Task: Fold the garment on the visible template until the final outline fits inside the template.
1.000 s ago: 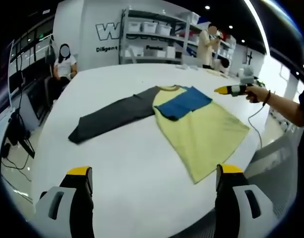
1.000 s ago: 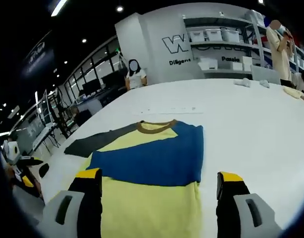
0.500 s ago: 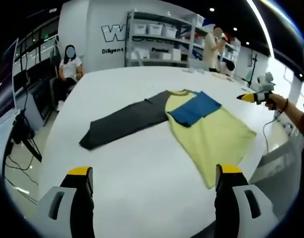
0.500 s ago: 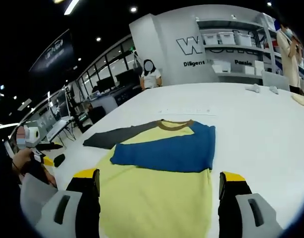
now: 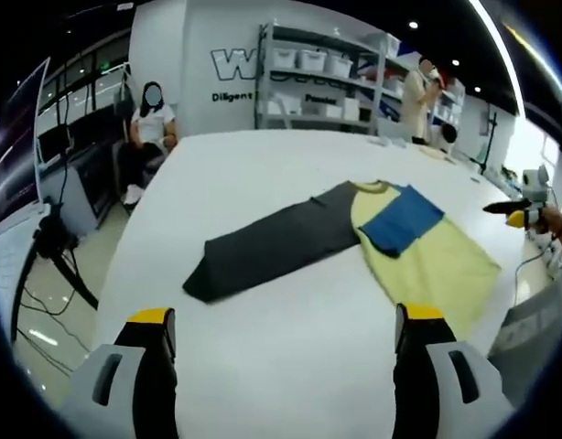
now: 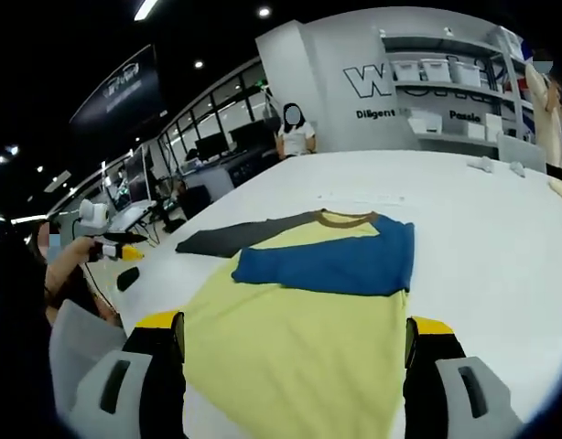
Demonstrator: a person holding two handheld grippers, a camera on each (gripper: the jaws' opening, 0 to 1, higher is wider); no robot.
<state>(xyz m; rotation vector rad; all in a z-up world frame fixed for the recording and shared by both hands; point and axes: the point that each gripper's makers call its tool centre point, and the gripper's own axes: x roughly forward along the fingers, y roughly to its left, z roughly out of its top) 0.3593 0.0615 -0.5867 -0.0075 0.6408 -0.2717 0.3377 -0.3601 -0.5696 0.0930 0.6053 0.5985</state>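
Garment [image 6: 299, 329] hem cut off behind right hand-held gripper [image 6: 295, 366].

wall [image 6: 336, 64] — "Diligent", large "W"

Grey metal shelving [image 5: 322, 82] with white plastic bins is seen behind the white counter [image 5: 263, 165]. A seated person [image 5: 153, 114] is placed beside it.

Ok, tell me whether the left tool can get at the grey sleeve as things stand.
Probably yes. The left tool is open and points toward the grey sleeve, which lies flat and stretched out on the white table. Only bare tabletop lies between them; nothing covers the sleeve's end.
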